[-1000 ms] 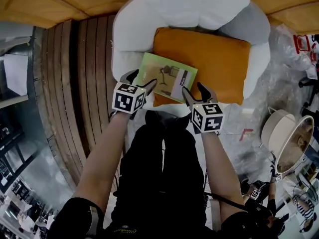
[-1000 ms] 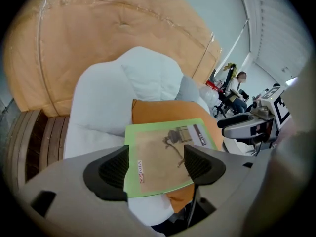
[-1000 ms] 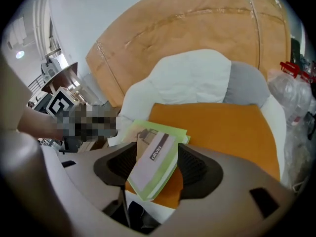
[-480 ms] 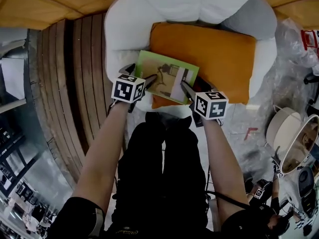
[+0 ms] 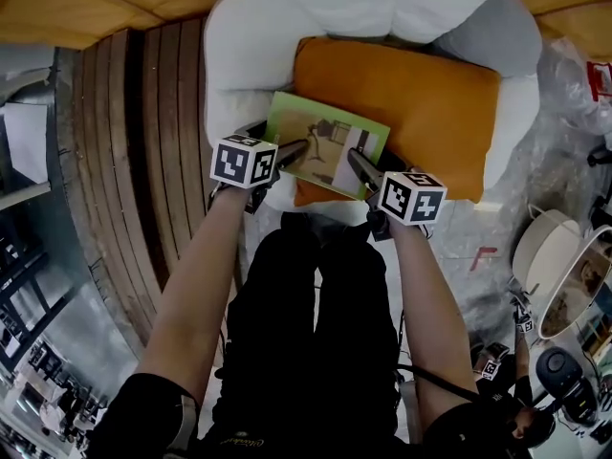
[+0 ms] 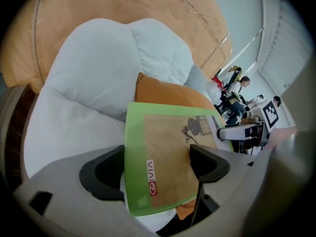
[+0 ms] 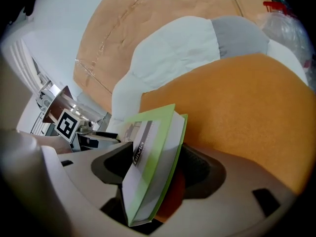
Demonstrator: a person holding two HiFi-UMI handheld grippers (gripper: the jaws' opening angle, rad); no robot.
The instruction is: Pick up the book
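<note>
- Both grippers have sunk closer to the book (image 5: 328,144) than a second ago, and their jaws have just been opening.
- Spread wide, the left gripper (image 6: 155,168) has the book's near left corner between its jaws, unclamped. The right gripper (image 7: 157,169) is likewise released and straddles the near right corner edge-on.
- Just above the middle of the head view, the book lies tilted on the lower left of the orange cushion (image 5: 430,113), its left part reaching over the white cushion (image 5: 316,17).
- It looks a thin, light paperback with a glossy, likely slippery cover and pages that fan and would sag from one corner. Gripping both near corners, well past the edge, seems safest, since the soft cushion will give.
- Whether any pad already touches the cover is hard to tell. The book's underside is hidden.
</note>
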